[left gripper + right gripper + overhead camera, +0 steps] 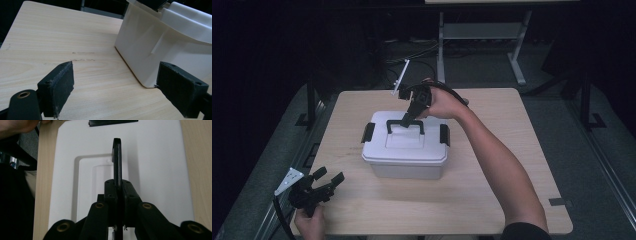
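A white plastic storage box (404, 155) with black side latches sits mid-table. Its black carry handle (405, 124) stands upright on the lid (155, 170). My right gripper (407, 120) reaches over the box from behind and is shut on the handle (117, 157); in the right gripper view both jaws press on the thin black bar. My left gripper (328, 178) rests at the table's front left corner, jaws wide open with nothing between them. In the left gripper view its pads (61, 82) frame bare wood, with the box wall (145, 47) ahead on the right.
The light wood table (482, 200) has bare room on all sides of the box. A small dark tab (559, 202) lies near the front right edge. Behind the table stands a white desk frame (482, 35) on a dark floor.
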Motion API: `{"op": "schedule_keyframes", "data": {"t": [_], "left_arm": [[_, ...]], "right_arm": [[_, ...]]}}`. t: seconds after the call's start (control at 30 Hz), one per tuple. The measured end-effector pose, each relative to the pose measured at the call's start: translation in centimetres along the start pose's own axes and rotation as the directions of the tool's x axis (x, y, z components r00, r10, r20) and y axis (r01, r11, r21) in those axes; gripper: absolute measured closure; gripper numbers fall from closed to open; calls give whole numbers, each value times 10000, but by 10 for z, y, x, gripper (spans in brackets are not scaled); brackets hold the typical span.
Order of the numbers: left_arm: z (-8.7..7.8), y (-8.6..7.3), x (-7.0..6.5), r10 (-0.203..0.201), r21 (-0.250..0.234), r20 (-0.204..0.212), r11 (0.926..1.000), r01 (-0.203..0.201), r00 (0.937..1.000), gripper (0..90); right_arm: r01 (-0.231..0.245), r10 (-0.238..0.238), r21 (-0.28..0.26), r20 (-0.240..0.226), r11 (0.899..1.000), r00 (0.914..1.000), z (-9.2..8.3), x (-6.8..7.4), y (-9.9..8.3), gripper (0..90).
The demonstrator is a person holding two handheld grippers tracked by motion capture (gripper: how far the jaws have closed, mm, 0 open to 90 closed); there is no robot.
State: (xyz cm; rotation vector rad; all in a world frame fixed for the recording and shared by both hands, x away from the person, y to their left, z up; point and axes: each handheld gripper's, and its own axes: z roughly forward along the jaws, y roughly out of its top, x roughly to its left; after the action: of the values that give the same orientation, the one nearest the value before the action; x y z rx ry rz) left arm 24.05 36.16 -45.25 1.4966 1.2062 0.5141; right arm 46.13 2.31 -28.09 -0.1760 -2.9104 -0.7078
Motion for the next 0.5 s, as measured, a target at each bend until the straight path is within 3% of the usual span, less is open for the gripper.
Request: {"op": "schedule_keyframes", "data": {"t": [0.23,0.5], "left_arm": [[-1,0,0,-9,-15,-30,10000,9,10000,137],[-2,0,-1,20,-34,-14,10000,-20,10000,137]], "right_arm": [[-144,144,-36,-91,9999,9999,1,-2,-1,828],[-214,225,-358,289,9991,9993,-8,1,-2,732]]}}
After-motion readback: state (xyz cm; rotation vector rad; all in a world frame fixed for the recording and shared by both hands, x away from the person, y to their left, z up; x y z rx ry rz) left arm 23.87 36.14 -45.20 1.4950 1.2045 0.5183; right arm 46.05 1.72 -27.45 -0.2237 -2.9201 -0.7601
